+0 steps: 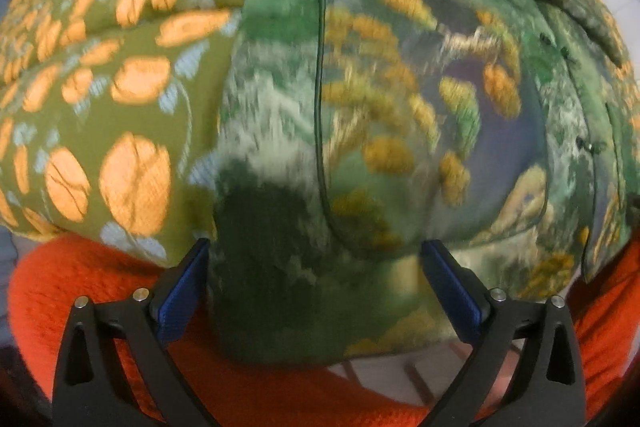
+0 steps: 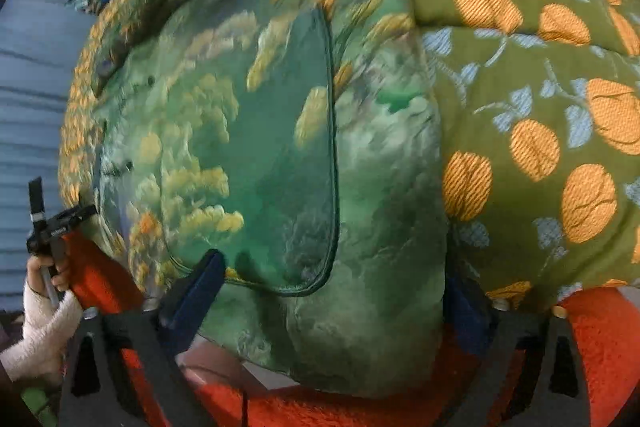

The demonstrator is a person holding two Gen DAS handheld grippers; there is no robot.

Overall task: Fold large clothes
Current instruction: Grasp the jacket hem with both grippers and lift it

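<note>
Left wrist view blurs the green jacket [image 1: 360,107] between both tools' [image 1: 314,277] [image 2: 334,291] parted fingers, hem hidden.

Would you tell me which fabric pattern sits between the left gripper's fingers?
The green landscape-print panel, not the olive orange-fruit fabric beside it.

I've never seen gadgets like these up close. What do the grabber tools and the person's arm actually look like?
Each gripper, left and right, has two black angular fingers with triangular cut-outs, silver pins and ribbed blue pads. In the right wrist view, the person's hand shows a fluffy cream sleeve.
</note>
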